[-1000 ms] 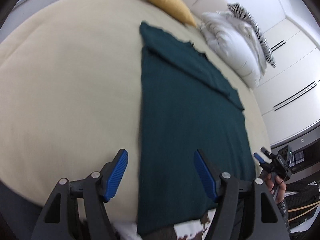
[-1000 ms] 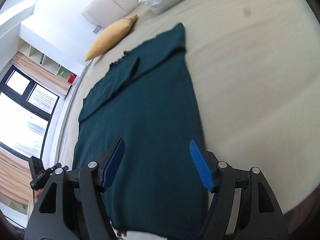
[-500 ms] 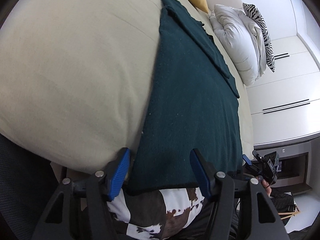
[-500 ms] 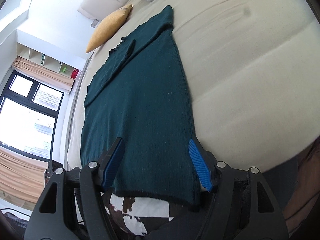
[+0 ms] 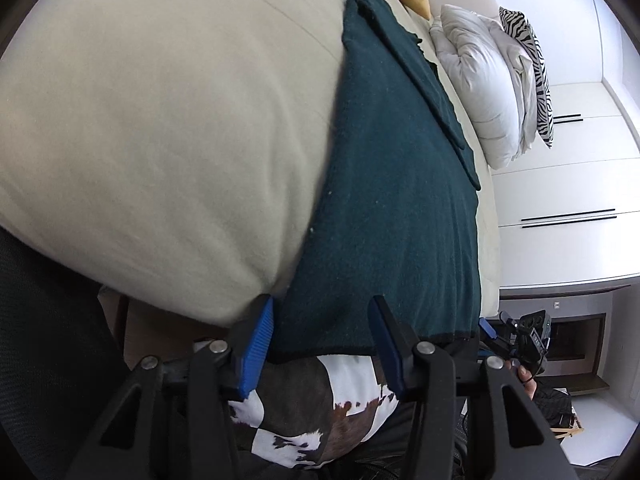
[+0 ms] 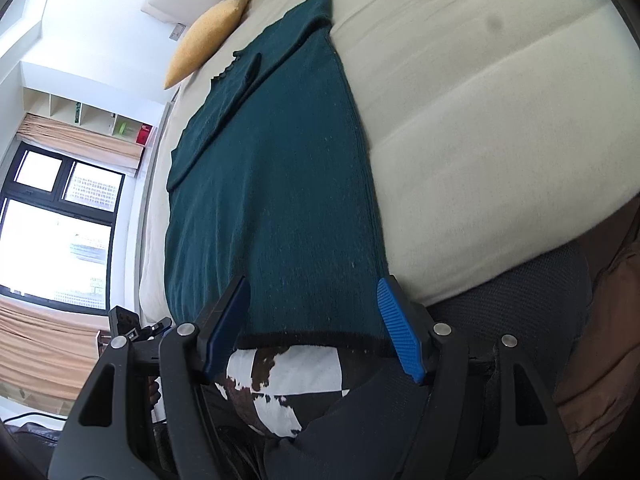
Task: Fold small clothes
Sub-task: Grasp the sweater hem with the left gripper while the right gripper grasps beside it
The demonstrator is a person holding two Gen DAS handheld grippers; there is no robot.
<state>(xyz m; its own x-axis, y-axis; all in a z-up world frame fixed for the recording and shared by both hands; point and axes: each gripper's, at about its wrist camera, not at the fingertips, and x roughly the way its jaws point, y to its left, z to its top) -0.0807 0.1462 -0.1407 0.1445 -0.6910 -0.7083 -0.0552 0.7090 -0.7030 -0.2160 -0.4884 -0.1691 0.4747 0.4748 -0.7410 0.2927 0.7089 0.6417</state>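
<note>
Cream bed (image 5: 168, 128) carries the dark green knitted garment (image 5: 392, 208), spread flat, hem overhanging the near edge so I can pinch it. My left gripper (image 5: 322, 336) is closing around the hem's left corner, not yet pressing; my right gripper (image 6: 314, 330) straddles the right corner, jaws apart

Daylight floods in from the window (image 6: 56, 216) on my right view, blown out white. The bed (image 5: 160, 120) is evenly lit, shadows soft. Fisheye bends everything; corners go black.
</note>
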